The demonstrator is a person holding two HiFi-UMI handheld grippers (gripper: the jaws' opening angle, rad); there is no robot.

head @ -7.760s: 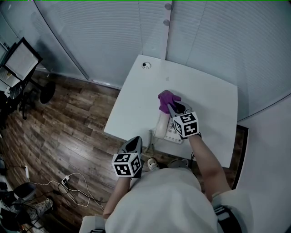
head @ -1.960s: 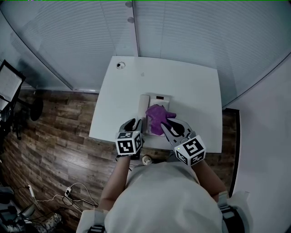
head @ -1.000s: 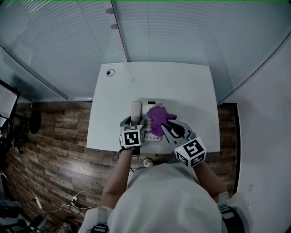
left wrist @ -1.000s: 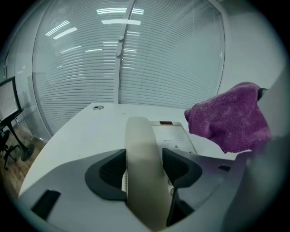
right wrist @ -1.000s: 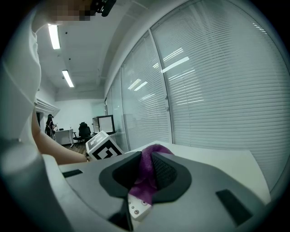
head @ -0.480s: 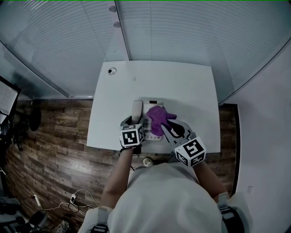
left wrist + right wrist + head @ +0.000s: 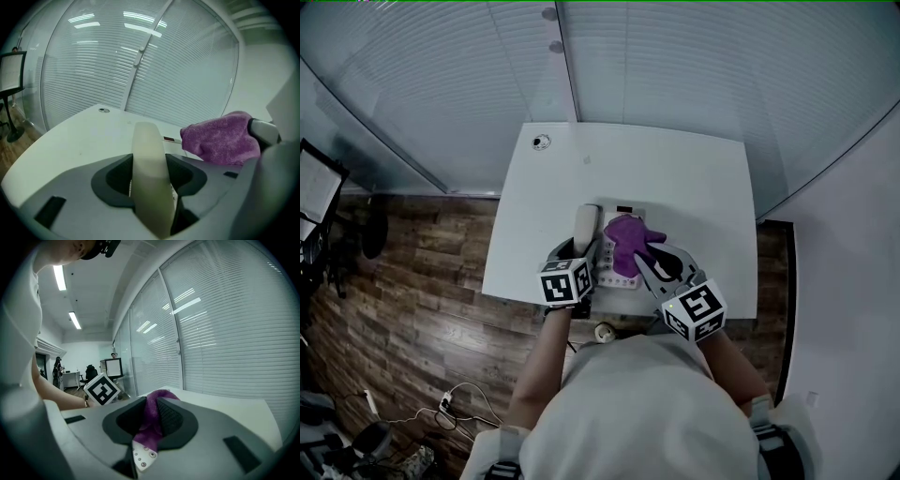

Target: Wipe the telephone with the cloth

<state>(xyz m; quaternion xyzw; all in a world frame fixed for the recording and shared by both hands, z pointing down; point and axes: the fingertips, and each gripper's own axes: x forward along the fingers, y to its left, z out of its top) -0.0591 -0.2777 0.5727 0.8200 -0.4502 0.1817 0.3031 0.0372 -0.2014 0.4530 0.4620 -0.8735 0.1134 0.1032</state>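
Left gripper view: left tongs [image 7: 149, 165], just closing, grip the handset [image 7: 147, 140]; right tongs [image 7: 150, 414] pinch the cloth [image 7: 153, 425] on the telephone [image 7: 623, 208].

Person: white short-sleeved shirt [image 7: 637, 412]. Grey plastic left gripper [image 7: 577, 247] and right gripper [image 7: 645, 261]; black ridged pads [image 7: 171, 418]; black-and-white marker cubes [image 7: 565, 283].

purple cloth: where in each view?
Head view: purple cloth centre, over the telephone.
Left gripper view: cloth right of centre, beside the handset.
Right gripper view: cloth bottom centre, pinched in the right tool.
Shared landmark: the white table, in all three.
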